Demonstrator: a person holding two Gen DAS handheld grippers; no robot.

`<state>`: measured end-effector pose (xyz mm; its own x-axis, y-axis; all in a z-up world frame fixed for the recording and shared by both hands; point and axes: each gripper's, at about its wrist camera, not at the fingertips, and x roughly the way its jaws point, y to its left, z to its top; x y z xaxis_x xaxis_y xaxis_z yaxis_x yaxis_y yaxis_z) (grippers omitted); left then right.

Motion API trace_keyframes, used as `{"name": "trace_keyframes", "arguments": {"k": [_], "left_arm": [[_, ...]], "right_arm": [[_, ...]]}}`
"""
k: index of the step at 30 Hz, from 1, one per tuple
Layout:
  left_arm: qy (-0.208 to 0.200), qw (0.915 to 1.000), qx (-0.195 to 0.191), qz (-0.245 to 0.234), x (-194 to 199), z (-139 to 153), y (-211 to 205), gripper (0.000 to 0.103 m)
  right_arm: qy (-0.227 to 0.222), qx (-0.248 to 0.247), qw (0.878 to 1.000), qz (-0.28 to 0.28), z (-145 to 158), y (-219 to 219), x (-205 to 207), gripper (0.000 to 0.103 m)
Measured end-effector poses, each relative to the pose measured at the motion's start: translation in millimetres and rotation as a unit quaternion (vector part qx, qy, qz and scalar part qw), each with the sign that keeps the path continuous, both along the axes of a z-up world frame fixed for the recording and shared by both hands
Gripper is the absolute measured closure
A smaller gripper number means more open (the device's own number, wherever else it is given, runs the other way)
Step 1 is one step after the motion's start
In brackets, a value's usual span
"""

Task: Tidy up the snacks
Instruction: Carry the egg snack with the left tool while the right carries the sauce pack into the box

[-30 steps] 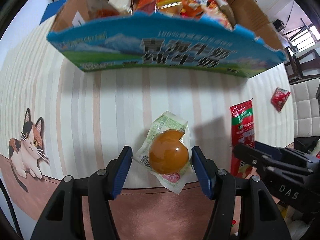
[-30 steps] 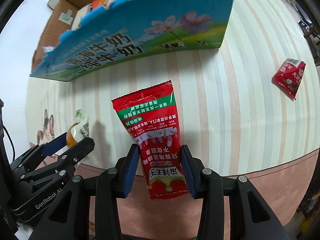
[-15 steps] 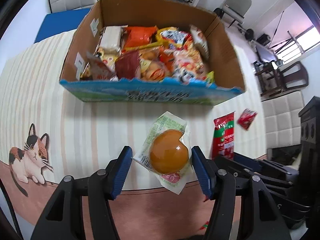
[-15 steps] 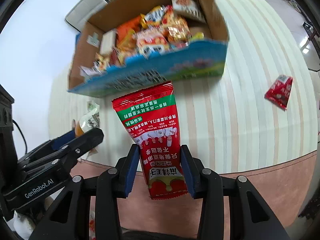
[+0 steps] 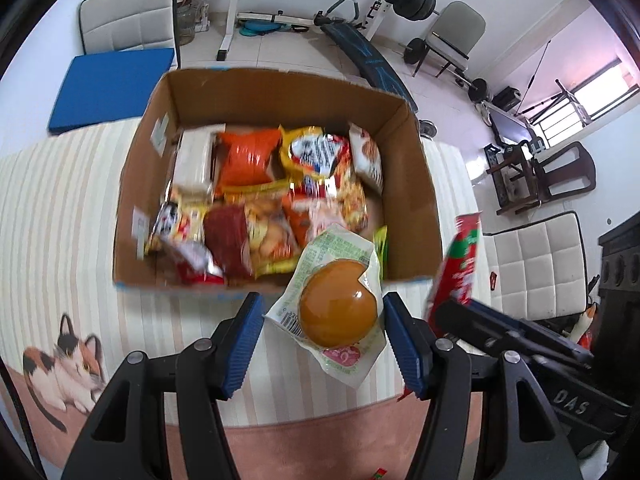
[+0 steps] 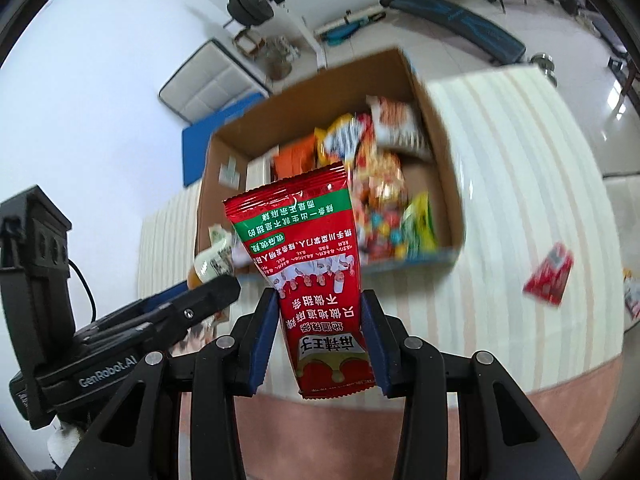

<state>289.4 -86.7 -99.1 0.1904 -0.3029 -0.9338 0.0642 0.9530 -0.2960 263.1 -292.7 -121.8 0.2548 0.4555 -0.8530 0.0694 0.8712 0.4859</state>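
My left gripper [image 5: 322, 340] is shut on a clear packet with an orange-brown braised egg [image 5: 338, 314], held above the near edge of the cardboard box [image 5: 416, 184]. My right gripper [image 6: 320, 338] is shut on a long red snack packet [image 6: 316, 272], held upright in front of the same box [image 6: 438, 160]. The box is full of mixed snack bags [image 5: 256, 200]. The right gripper and its red packet [image 5: 460, 268] show at the right of the left wrist view. The left gripper [image 6: 200, 300] shows at the left of the right wrist view.
The box stands on a striped tablecloth [image 5: 60, 216] with a cat picture [image 5: 68, 364]. A small red packet [image 6: 550, 274] lies on the cloth right of the box. White chairs [image 5: 536, 264], a blue mat [image 5: 108, 88] and a weight bench [image 5: 360, 40] stand beyond the table.
Both grippers have risen with their packets and now look down into the box from higher up. The box interior has come into full view. Both grips are unchanged.
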Motion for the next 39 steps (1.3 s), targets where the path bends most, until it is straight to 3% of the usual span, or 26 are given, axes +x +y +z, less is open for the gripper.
{"name": "trace_keyframes", "arguments": {"k": [9,18,30,35,39], "left_arm": [[0.023,0.9996,-0.009,0.017,90,-19,7,0.044],[0.072,0.9969,0.002,0.03,165,-67,9,0.044],[0.132,0.9899,0.053,0.004,189,-120,-9,0.041],[0.15,0.988,0.022,0.032,187,-122,-4,0.042],[0.137,0.9891,0.002,0.053,185,-115,4,0.028]], "right_arm": [[-0.011,-0.029,0.999,-0.029,-8,-10,81,0.059],[0.018,-0.055,0.997,-0.052,-47,-11,141,0.059],[0.061,-0.103,0.991,-0.064,-85,-8,161,0.055],[0.072,-0.106,0.99,-0.061,-87,-7,159,0.039],[0.064,-0.102,0.991,-0.05,-81,-1,156,0.014]]}}
